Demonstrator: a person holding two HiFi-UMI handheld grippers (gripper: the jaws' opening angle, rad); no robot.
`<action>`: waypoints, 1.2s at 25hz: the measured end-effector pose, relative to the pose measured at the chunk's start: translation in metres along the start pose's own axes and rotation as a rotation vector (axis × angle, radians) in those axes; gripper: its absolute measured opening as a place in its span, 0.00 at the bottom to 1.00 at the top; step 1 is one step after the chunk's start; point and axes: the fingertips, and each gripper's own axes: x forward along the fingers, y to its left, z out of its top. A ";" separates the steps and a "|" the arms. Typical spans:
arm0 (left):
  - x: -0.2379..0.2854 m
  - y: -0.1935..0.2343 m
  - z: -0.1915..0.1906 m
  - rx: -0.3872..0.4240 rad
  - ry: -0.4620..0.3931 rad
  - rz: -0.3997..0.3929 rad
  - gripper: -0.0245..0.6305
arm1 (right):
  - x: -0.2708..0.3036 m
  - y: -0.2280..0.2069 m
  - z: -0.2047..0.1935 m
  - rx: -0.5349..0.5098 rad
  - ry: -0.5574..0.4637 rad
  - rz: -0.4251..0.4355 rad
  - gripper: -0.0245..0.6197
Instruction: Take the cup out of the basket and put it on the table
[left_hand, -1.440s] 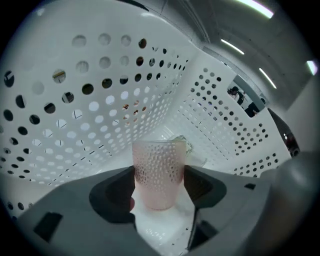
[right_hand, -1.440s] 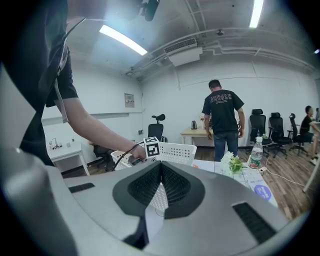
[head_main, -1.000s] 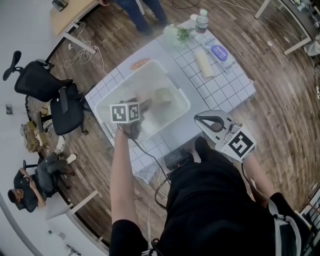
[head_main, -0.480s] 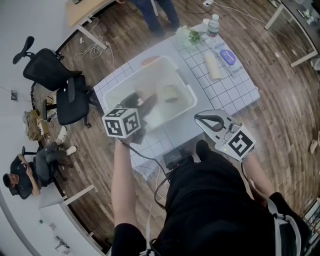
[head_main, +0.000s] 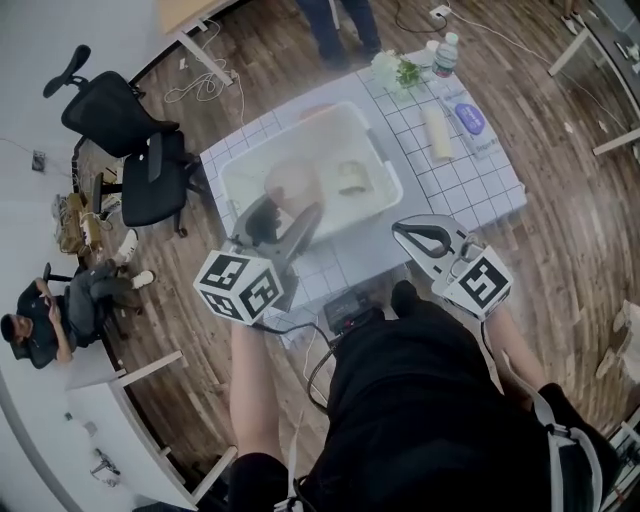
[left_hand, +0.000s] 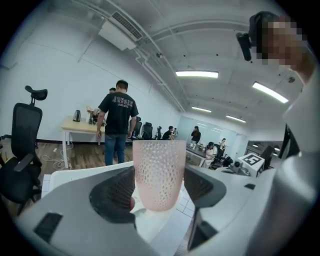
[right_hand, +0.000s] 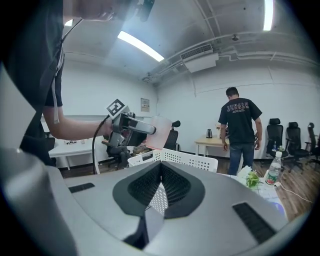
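Left gripper (head_main: 284, 220) clamped on pink dimpled plastic cup (left_hand: 158, 170). Cup upright between jaws, held above white perforated plastic basket (right_hand: 185, 160), centre of head view. Basket sits on white gridded table (head_main: 460, 185). Right gripper (right_hand: 160, 190) closed, empty, lower right.

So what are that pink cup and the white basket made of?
The cup looks like translucent pink plastic, possibly glass: light passes through it and its wall is covered in small moulded dimples. The basket seems to be matt white plastic, with rows of small holes through its walls.
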 end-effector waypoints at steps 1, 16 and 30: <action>-0.006 -0.005 0.002 -0.002 -0.023 0.005 0.51 | 0.000 0.001 -0.001 -0.006 -0.001 0.009 0.06; -0.073 -0.050 -0.019 -0.054 -0.232 0.248 0.51 | -0.014 -0.008 -0.017 0.019 -0.007 0.161 0.06; -0.124 -0.049 -0.066 -0.035 -0.280 0.406 0.51 | -0.013 0.015 -0.024 0.045 0.052 0.185 0.06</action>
